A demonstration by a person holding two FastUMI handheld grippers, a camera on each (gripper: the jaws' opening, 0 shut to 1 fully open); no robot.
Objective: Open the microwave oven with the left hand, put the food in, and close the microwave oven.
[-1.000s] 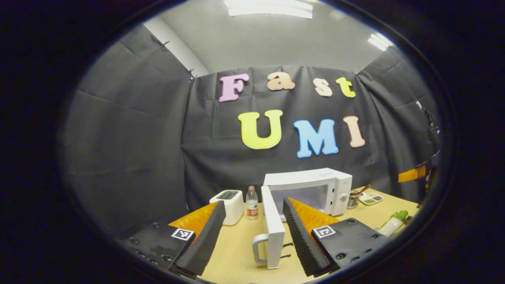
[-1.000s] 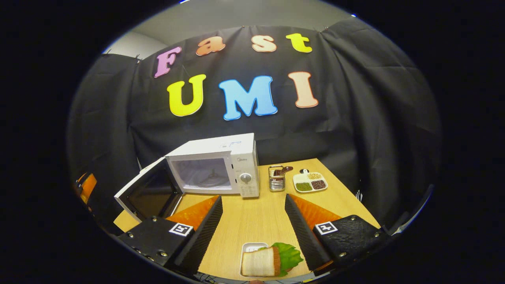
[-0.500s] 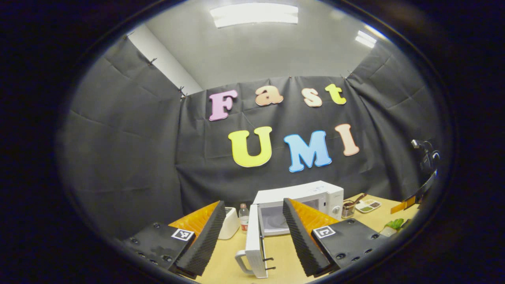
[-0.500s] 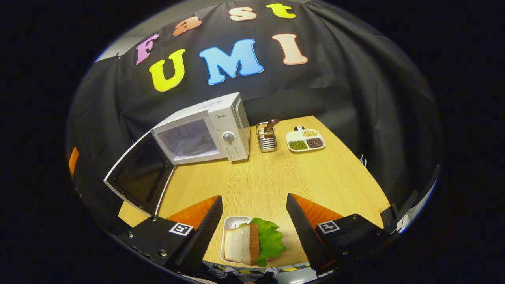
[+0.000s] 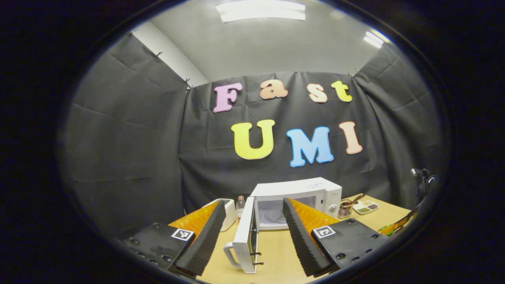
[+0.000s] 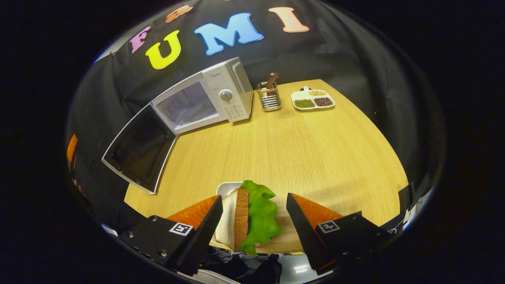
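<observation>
Fingers of your right gripper (image 6: 252, 221) are spreading wide around the sandwich (image 6: 246, 217), ready to grasp. Your left gripper (image 5: 250, 232) is hanging open too, holding nothing, because the microwave door (image 5: 244, 236) is standing open.

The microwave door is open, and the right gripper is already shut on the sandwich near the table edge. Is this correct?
Not quite. In the right gripper view the right gripper is open: its fingers stand either side of the sandwich without pressing it. The microwave door is open, and the sandwich lies near the table edge.
</observation>
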